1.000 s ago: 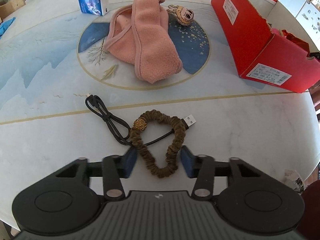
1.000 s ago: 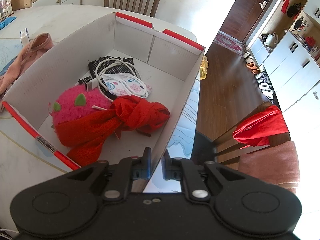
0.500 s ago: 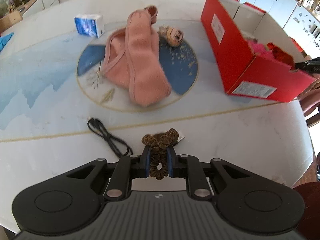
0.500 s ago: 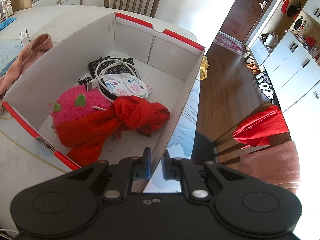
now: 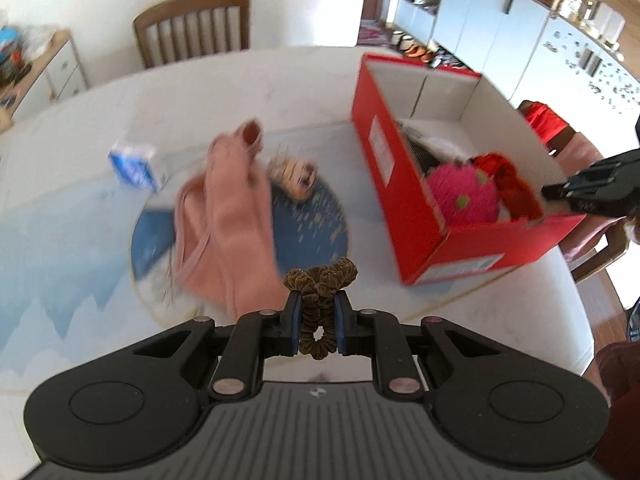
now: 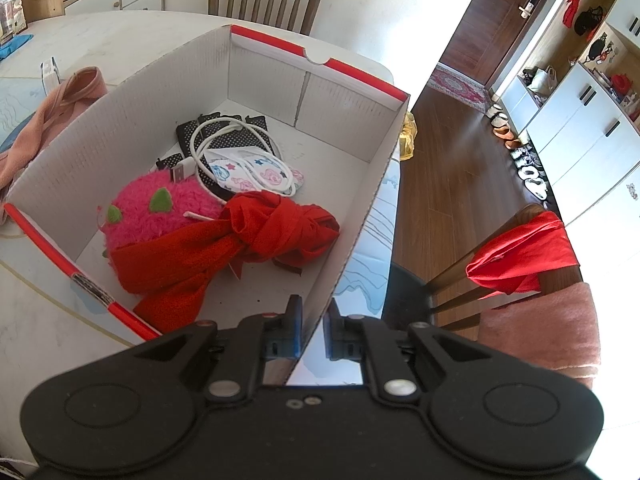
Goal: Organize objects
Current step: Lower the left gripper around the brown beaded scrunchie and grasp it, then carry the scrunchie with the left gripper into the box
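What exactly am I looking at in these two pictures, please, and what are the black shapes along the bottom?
No robot here: a person holds a two-finger claw in each hand, and a wide-angle camera on each looks forward along its fingers. The black shapes are the claws themselves.

From the left camera, the left claw is shut on a brown hair scrunchie, held above the table. On the table lie a pink fleece garment, a blue tissue pack, a small plush toy and an open red box.

From the right camera, the right claw is shut on the box's near wall. Inside are a pink fuzzy toy, a red scarf and a white cable.
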`<state>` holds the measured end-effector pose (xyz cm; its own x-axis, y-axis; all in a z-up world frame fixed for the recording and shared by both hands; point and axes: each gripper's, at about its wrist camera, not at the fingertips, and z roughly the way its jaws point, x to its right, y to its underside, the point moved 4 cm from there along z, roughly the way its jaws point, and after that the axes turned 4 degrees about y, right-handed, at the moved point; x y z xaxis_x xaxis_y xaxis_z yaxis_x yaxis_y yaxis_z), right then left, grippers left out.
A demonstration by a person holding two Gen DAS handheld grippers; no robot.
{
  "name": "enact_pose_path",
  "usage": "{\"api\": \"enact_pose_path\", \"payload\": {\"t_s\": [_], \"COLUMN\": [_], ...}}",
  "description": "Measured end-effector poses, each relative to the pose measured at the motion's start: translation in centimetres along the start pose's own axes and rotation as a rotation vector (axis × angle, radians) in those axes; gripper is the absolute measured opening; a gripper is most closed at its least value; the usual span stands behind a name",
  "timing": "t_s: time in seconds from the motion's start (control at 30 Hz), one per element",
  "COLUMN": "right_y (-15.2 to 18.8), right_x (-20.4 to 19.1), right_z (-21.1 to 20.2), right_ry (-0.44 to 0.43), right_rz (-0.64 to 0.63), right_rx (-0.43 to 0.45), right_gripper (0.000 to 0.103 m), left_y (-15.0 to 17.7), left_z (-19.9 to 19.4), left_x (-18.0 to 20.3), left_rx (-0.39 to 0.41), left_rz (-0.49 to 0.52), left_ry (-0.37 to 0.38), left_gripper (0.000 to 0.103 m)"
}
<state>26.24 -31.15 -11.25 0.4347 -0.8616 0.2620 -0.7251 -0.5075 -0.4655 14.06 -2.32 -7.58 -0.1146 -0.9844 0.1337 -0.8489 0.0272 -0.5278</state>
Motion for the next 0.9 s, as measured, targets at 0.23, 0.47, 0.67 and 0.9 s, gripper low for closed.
{"api": "enact_pose_path", "payload": {"t_s": [0.23, 0.47, 0.67, 0.9], "right_y": [0.0, 0.0, 0.0, -0.1], "right_x": [0.0, 0.1, 0.1, 0.2], "right_z": [0.1, 0.1, 0.1, 0.1], "right_ry": [0.001, 0.003, -0.002, -0.006], "right_rz": [-0.008, -0.004, 0.001, 0.005], "right_rx": [-0.001, 0.001, 0.000, 0.000], "right_gripper": [0.009, 0.009, 0.009, 0.009], "left_y": [-5.3, -10.0, -12.4, -14.7], "left_z": [-0.1, 1.0, 3.7, 6.4], "left_x": [2.2, 5.9, 9.4, 12.6], "left_rx": [0.041, 0.067, 0.044, 0.038], "left_rz": [0.073, 0.177, 0.265, 0.345], "left_ry": [0.040, 0.071, 0.087, 0.077], "left_gripper": [0.015, 0.015, 0.015, 0.015]}}
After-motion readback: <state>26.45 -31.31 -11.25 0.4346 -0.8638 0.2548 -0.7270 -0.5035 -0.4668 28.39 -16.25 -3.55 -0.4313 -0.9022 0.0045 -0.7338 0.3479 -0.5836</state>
